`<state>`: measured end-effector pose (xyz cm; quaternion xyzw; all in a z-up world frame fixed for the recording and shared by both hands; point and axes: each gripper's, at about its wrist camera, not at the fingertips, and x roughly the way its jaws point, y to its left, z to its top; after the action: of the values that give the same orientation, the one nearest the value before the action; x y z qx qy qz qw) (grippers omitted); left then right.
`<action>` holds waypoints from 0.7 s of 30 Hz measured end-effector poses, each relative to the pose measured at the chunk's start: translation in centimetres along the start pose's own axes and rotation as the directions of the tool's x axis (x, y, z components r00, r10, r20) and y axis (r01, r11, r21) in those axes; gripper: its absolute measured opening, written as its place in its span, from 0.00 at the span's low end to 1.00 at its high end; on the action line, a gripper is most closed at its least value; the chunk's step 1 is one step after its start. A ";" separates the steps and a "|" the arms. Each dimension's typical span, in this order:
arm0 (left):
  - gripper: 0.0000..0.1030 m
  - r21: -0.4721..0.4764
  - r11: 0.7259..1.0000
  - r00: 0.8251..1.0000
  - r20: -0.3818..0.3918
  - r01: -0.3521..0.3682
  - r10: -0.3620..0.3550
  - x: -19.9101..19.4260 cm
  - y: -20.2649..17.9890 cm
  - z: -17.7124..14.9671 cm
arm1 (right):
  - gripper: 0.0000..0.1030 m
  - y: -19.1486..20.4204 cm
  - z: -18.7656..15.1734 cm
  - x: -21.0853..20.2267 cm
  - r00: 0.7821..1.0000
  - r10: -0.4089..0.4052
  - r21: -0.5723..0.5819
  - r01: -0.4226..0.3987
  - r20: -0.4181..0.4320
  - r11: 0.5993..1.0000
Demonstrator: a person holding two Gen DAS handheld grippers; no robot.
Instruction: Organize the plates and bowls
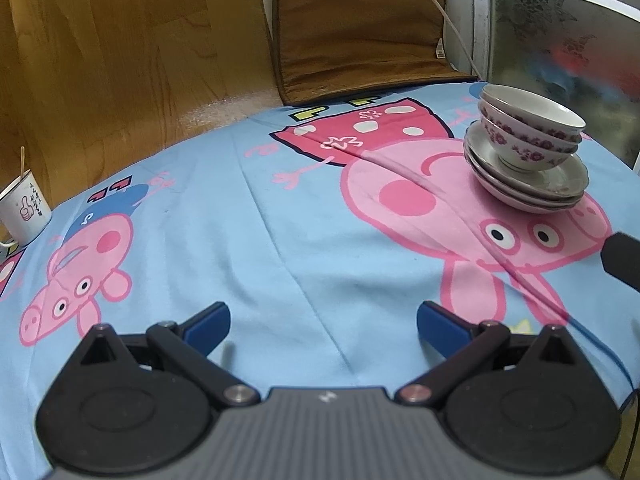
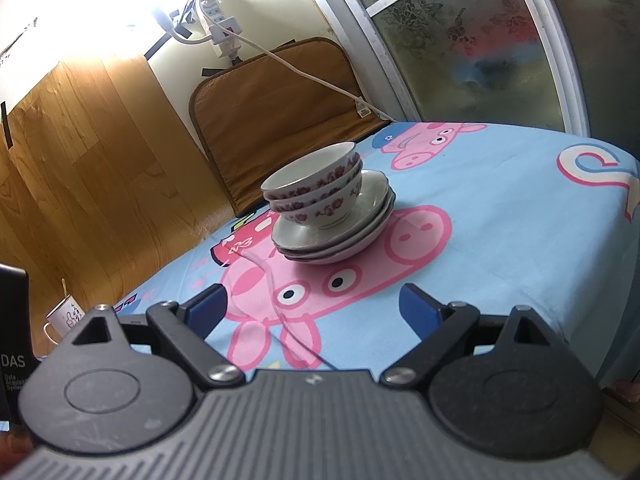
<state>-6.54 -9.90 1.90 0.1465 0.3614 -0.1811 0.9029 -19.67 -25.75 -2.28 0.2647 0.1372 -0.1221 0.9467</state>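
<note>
On tablecloth (image 2: 500,216): bowls (image 2: 316,190) nested atop stacked plates (image 2: 340,236); both claws empty, spread.

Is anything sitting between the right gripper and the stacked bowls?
Nothing visible. The open right gripper faces the floral white bowls stacked on grey-white plates, with only bare blue cartoon-pig tablecloth between.

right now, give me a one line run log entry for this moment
left gripper open, empty | right gripper open, empty | bowls nested on plates | stack on tablecloth
</note>
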 end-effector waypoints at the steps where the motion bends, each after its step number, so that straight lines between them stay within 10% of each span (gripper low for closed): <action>1: 1.00 0.000 1.000 1.000 0.000 -0.005 0.005 0.0 0.0 0.0 | 0.92 0.0 0.0 0.0 1.000 0.000 0.000 0.000 0.000 1.000; 21: 1.00 0.022 0.999 0.999 -0.008 -0.035 0.036 0.0 -0.2 0.1 | 0.92 0.0 -0.1 -0.1 1.000 0.000 0.003 0.000 0.004 1.000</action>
<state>-6.58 -10.07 1.98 0.1636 0.3606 -0.1683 0.9027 -19.81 -25.72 -2.30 0.2659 0.1351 -0.1227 0.9466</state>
